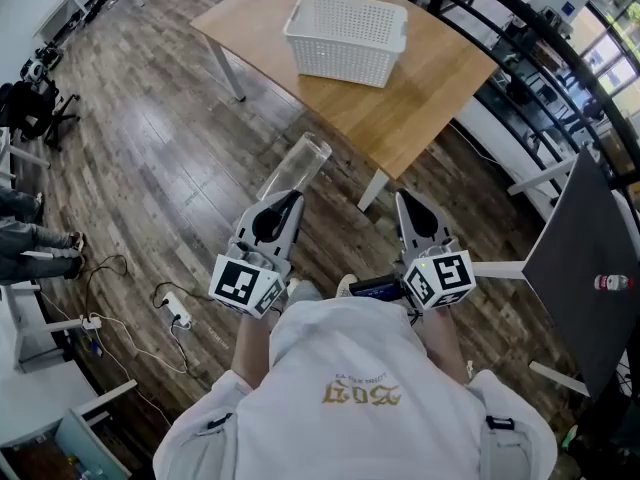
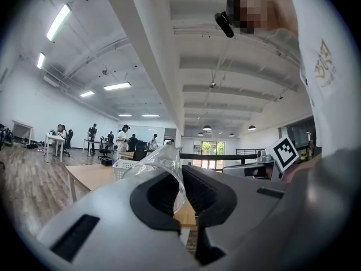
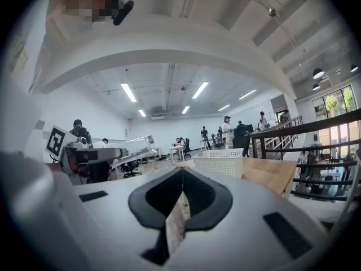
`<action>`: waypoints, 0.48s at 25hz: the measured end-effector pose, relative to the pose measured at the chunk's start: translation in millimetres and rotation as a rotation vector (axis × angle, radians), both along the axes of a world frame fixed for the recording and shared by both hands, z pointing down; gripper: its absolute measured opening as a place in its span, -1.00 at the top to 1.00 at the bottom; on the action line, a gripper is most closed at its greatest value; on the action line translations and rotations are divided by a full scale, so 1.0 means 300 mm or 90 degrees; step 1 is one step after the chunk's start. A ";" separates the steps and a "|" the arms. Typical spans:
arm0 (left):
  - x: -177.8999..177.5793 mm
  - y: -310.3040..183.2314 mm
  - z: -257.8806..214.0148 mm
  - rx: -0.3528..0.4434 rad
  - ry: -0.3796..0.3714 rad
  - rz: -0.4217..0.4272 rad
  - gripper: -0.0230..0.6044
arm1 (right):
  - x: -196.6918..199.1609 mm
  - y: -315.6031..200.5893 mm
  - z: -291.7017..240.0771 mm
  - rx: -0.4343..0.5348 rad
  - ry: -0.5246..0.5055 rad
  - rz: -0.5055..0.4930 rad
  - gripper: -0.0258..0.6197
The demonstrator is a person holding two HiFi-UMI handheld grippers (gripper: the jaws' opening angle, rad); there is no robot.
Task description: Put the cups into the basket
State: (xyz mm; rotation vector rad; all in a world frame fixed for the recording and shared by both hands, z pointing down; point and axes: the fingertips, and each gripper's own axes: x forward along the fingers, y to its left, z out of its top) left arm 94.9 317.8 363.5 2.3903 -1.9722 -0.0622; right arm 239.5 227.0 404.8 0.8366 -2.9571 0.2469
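Before the person's chest, over the wooden floor (image 1: 150, 168), both arms are held low and forward, with the grippers pointed toward the table (image 1: 440, 78). The left hand-held gripper (image 1: 291, 200) is clamped on a clear cup (image 1: 300, 163), which is carried on a slant, jutting ahead of the jaws. The right hand-held gripper (image 1: 405, 201) is held alongside, its jaws pressed together. The white basket (image 1: 340, 63) is seen upright on the table, well apart from the cup.

Basket (image 1: 346, 38) on table (image 1: 440, 80), cup (image 1: 299, 164) nearer
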 end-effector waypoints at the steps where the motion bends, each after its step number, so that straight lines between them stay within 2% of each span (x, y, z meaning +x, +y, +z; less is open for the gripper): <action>1: 0.003 -0.006 0.001 0.000 0.000 -0.002 0.86 | 0.008 -0.010 0.005 -0.002 0.002 0.000 0.89; 7: 0.006 -0.060 0.015 -0.004 0.008 -0.005 0.86 | 0.029 -0.059 0.040 -0.022 -0.001 0.010 0.89; 12: -0.078 -0.124 0.007 -0.002 0.015 -0.001 0.86 | -0.067 -0.113 0.035 -0.019 0.007 0.003 0.89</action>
